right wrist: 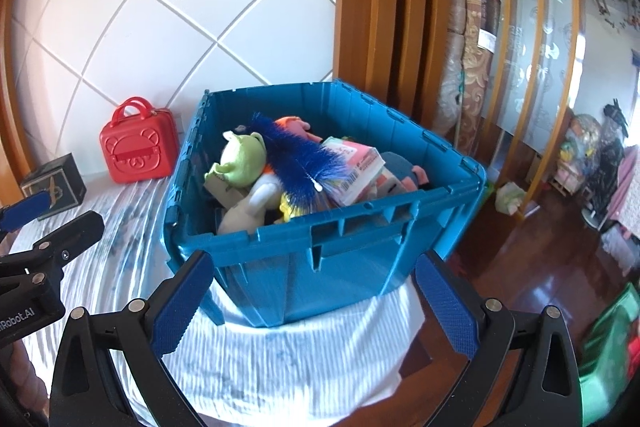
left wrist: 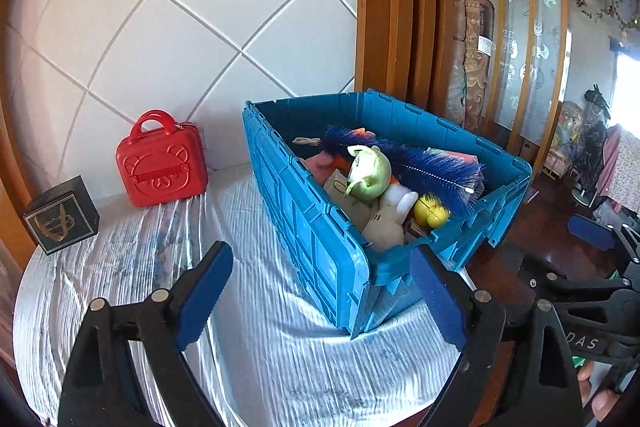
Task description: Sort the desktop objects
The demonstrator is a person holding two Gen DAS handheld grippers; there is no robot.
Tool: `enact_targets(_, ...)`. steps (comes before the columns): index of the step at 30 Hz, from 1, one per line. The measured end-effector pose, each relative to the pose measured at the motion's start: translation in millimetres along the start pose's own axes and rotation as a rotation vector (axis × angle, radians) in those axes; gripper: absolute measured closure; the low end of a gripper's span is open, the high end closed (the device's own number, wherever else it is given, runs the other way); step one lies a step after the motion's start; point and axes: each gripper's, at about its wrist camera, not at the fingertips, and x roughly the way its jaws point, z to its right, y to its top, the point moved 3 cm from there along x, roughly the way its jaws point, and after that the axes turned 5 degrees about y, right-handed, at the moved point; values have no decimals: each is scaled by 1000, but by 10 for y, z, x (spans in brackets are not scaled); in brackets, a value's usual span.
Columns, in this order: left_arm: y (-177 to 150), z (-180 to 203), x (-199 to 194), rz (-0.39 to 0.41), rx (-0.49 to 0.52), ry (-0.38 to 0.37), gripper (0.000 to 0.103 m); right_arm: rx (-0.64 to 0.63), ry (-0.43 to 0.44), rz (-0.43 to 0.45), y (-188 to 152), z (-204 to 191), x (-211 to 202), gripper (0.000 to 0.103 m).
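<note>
A crate sits at the table's right edge, holding a frog toy and brush. A case stands at the back edge, left of the crate; a box lies at the back-left corner.

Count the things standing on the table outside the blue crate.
2: the red case against the wall left of the blue crate, and a black box further left. The crate may hide others.
</note>
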Motion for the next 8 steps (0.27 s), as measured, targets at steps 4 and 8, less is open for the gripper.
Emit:
enact_targets(4, -42, 18, -32, -5, 0, -5, 12, 2, -5, 6, -24, 3, -69, 0)
enact_targets(8, -58, 18, -71, 2, 2, -11, 12, 7, -10, 12, -31, 24, -112, 0)
